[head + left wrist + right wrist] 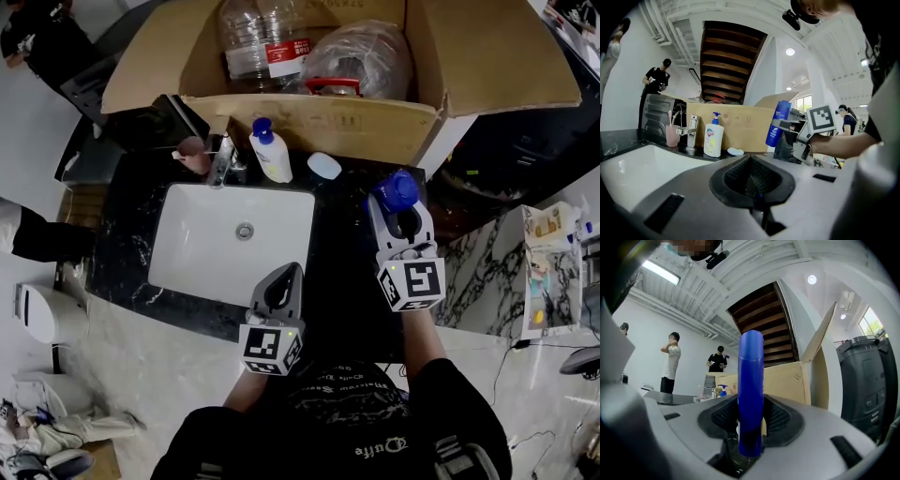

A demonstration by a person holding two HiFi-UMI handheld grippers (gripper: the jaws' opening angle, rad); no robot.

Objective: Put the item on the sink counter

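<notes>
A blue bottle point(397, 190) stands upright between the jaws of my right gripper point(399, 212), which is shut on it, above the right part of the black marble sink counter point(342, 272). In the right gripper view the blue bottle point(751, 399) rises straight up from between the ribbed pads point(723, 417). The left gripper view catches the blue bottle point(778, 124) from the side, hanging above the counter. My left gripper point(285, 274) hovers over the front edge of the white basin point(187, 244), jaws together and nothing in them.
An open cardboard box point(319, 117) with clear plastic bottles stands behind the counter. Along the back edge are a pink cup point(194, 155), a faucet point(222, 161), a white soap dispenser point(270, 150) and a pale blue soap bar point(324, 166). People stand in the background.
</notes>
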